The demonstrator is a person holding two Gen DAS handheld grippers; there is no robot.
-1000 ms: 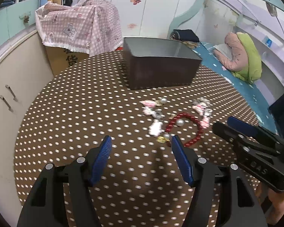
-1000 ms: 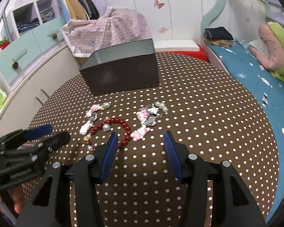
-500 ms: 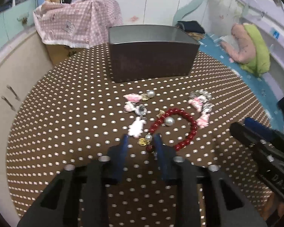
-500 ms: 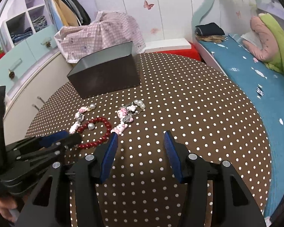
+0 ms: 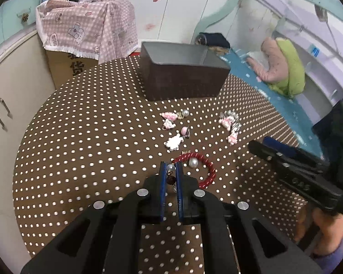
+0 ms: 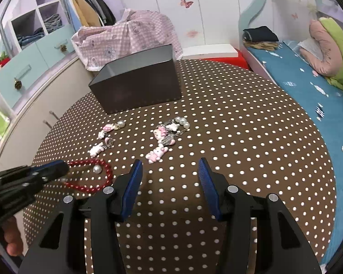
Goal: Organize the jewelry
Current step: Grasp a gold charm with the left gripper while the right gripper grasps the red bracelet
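Note:
My left gripper (image 5: pixel 171 167) is shut on the near end of the red bead bracelet (image 5: pixel 209 167), with a pearl and a dark bead between its blue pads. The bracelet's loop (image 6: pixel 89 178) trails on the dotted tablecloth. In the right wrist view the left gripper (image 6: pixel 57 167) comes in at the left edge. My right gripper (image 6: pixel 170 166) is open and empty, just short of the pink cat charm bracelet (image 6: pixel 163 137). A second pink charm string (image 5: pixel 175 127) lies left of it. The dark open box (image 5: pixel 183 80) stands behind the jewelry.
The round table (image 6: pixel 240 125) has a brown cloth with white dots. A cream cabinet (image 5: pixel 9 105) stands to the left, a bed with a blue sheet (image 6: pixel 320 96) to the right. A box under pink checked cloth (image 5: pixel 84 29) stands behind the table.
My left gripper has closed from wide open onto the end of the red bracelet and dragged it toward me, away from the charm string. The right gripper stays open and has barely moved.

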